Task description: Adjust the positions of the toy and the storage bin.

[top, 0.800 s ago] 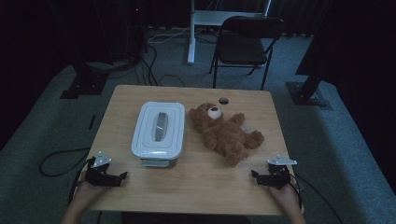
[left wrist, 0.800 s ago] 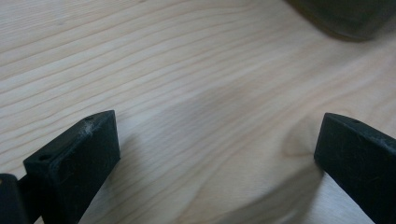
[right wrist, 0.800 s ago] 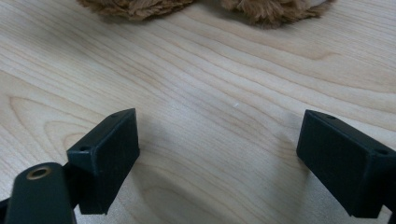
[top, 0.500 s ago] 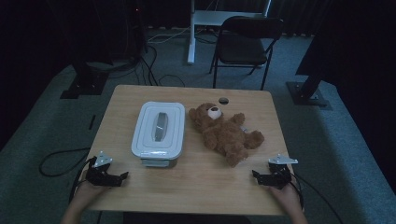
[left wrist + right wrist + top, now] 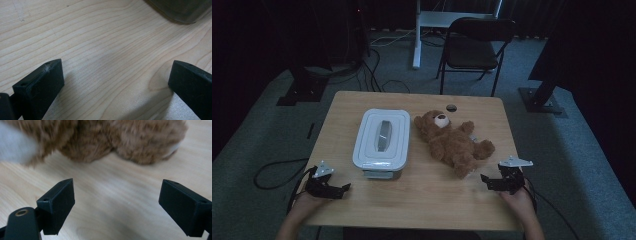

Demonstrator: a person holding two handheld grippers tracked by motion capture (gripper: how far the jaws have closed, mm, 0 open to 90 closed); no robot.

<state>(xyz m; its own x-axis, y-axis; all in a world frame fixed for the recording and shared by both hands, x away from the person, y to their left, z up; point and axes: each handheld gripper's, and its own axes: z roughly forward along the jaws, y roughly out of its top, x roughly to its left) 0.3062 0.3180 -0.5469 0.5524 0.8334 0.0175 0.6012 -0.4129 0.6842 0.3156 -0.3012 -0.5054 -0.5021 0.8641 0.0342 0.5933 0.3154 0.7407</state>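
Note:
A brown teddy bear [image 5: 453, 142] lies on its back in the middle of the wooden table [image 5: 427, 200], head toward the far side. Left of it stands a white lidded plastic box [image 5: 382, 142]. My left gripper [image 5: 343, 189] rests open near the table's front left corner, a short way in front of the box. In the left gripper view it [image 5: 116, 82] has only bare wood between its jaws, and the box's corner [image 5: 180, 10] shows at the top. My right gripper [image 5: 485, 180] is open at the front right, just short of the bear's legs [image 5: 100, 140].
A small dark round hole [image 5: 451, 107] sits near the table's far edge. Behind the table stands a black folding chair [image 5: 474, 47] and a white desk leg [image 5: 417, 35]. Cables [image 5: 377, 75] run over the grey carpet, and black stand bases [image 5: 539, 100] flank the table.
My right gripper has crept slightly left toward the bear. The left gripper, box and bear have not visibly moved.

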